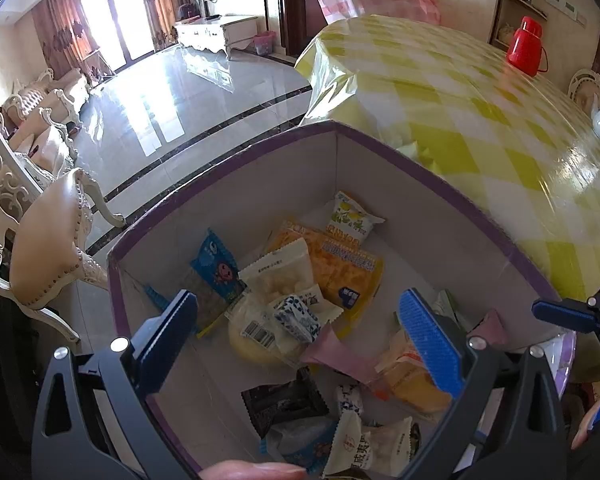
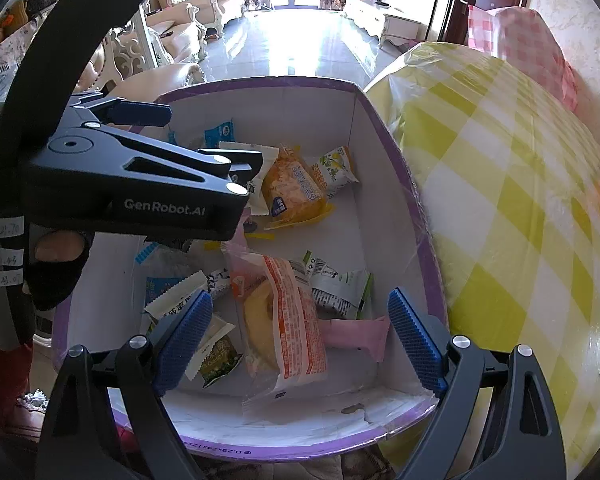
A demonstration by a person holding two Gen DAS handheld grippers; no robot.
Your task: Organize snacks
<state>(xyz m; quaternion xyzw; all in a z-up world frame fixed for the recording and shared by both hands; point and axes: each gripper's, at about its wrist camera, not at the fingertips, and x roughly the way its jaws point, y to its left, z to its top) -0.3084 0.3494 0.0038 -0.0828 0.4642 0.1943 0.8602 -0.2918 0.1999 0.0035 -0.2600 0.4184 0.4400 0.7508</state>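
- Grippers: left gripper [image 1: 304, 340] and right gripper [image 2: 300, 344] hover over the box [image 2: 396, 148], jaws spread, grasping nothing.
- Cake packet [image 2: 288, 320]: lies in the box between the right fingers, long axis pointing away.
- Box: beside the checked table [image 2: 520, 200].

- Between the wide-apart jaws of the right gripper [image 2: 300, 340], the way down is blocked by a cake packet [image 2: 284, 320] lying on the box [image 2: 396, 160] floor.
- Beyond its right jaw rises the box wall, with the table [image 2: 520, 200] just outside.
- Ahead and left of its jaws, the left gripper [image 2: 204, 140] crosses over the box.
- Beneath the left gripper's open jaws, packets [image 1: 300, 300] crowd the floor; bare floor shows beyond its right jaw.
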